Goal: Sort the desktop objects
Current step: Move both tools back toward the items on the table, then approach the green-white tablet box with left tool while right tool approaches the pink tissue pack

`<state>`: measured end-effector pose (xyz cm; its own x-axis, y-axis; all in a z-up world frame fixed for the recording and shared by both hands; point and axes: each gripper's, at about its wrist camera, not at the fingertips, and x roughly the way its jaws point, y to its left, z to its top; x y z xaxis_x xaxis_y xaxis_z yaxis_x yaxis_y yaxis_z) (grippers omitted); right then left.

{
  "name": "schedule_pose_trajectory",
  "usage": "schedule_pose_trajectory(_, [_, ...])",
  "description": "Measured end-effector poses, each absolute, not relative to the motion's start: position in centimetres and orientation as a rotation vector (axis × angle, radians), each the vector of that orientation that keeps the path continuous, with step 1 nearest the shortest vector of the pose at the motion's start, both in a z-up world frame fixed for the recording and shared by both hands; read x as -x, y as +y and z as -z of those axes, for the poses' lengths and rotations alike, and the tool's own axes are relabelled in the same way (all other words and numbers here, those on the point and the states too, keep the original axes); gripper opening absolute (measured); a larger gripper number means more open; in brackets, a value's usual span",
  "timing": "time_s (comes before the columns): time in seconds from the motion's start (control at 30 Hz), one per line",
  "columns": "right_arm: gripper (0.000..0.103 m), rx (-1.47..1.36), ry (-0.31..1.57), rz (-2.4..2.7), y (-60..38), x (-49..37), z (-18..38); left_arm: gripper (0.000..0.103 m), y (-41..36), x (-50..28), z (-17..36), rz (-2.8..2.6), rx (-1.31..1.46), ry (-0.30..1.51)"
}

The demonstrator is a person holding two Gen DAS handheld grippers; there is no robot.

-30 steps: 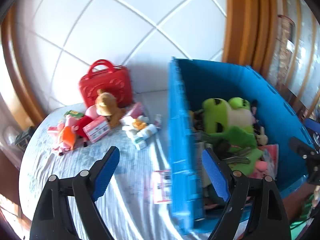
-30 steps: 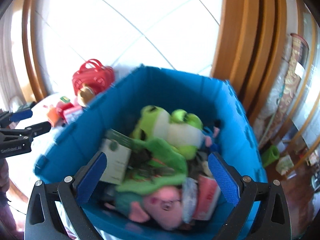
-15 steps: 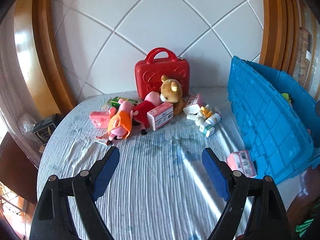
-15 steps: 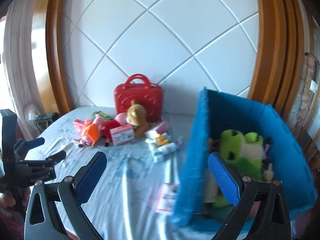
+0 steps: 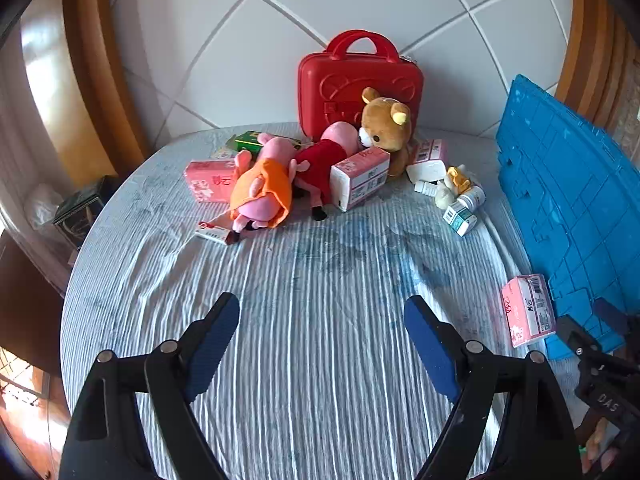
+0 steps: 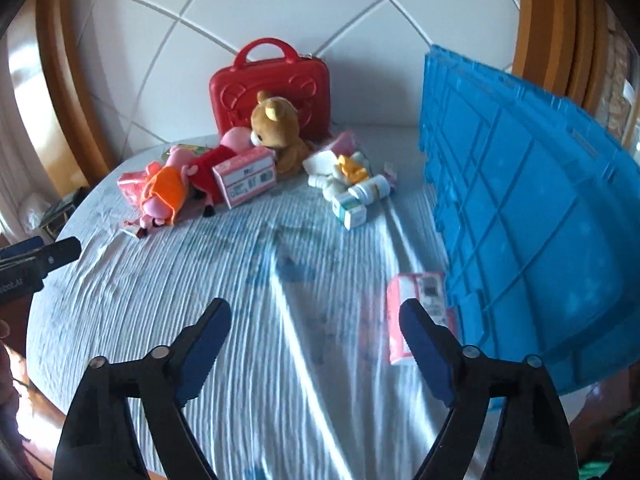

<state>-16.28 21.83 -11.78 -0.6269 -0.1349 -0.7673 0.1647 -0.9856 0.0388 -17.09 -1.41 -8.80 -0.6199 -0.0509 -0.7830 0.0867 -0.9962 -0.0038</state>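
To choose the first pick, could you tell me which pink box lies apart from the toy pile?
The pink box beside the blue crate; the others sit among the plush toys.

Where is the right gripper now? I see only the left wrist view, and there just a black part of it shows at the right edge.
Observer: In the right wrist view the right gripper is over the bare tablecloth. Nothing is between its fingers, and its jaws are closing.
Operator: Is the pink box near it?
Observer: Yes. The pink box lies just beyond its right-hand finger, beside the blue crate. I cannot tell if the finger touches it.
Operator: Does that view show my left gripper?
Observer: Only the tips of the left gripper, at the left edge of the picture, far from the box.
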Motion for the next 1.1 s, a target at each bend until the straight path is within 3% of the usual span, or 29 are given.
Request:
schedule_pose_trajectory(0.13, [0.083, -1.363, 0.009, 2.786, 23.2, 16.8, 17.2, 0.085, 0.6, 20.5, 12.8, 2.803, -1.394, -0.022])
schedule_pose_trajectory(0.27, [0.061, -1.502, -0.066, 2.891, 25.2, 16.9, 22.7, 0.085, 2.8, 24.1, 17.9, 2.858, -1.487, -0.091])
schedule_pose_trajectory(0.5, [0.058, -1.639, -0.188, 3.041, 27.8, 18.6, 28.5, 0.082, 6.7, 28.6, 23.6, 2.954, -1.618, -0.231])
schedule_pose_trajectory(0.77, [0.054, -1.401, -0.123, 2.897, 24.1, 22.3, 28.9, 0.082, 10.0, 32.2, 27.2, 2.993, -1.695, -0.324])
schedule_pose_trajectory(0.83, [0.073, -1.389, -0.098, 2.995, 24.1, 21.7, 28.3, 0.082, 10.7, 33.1, 27.4, 3.017, -1.697, -0.350])
schedule_pose_trajectory(0.87, [0.101, -1.408, -0.106, 3.062, 24.7, 21.5, 28.1, 0.082, 11.2, 33.5, 27.5, 3.033, -1.692, -0.366])
schedule_pose_trajectory(1.1, [0.103, -1.479, -0.093, 3.230, 26.5, 24.0, 28.9, 0.082, 13.7, 37.3, 27.5, 3.097, -1.687, -0.398])
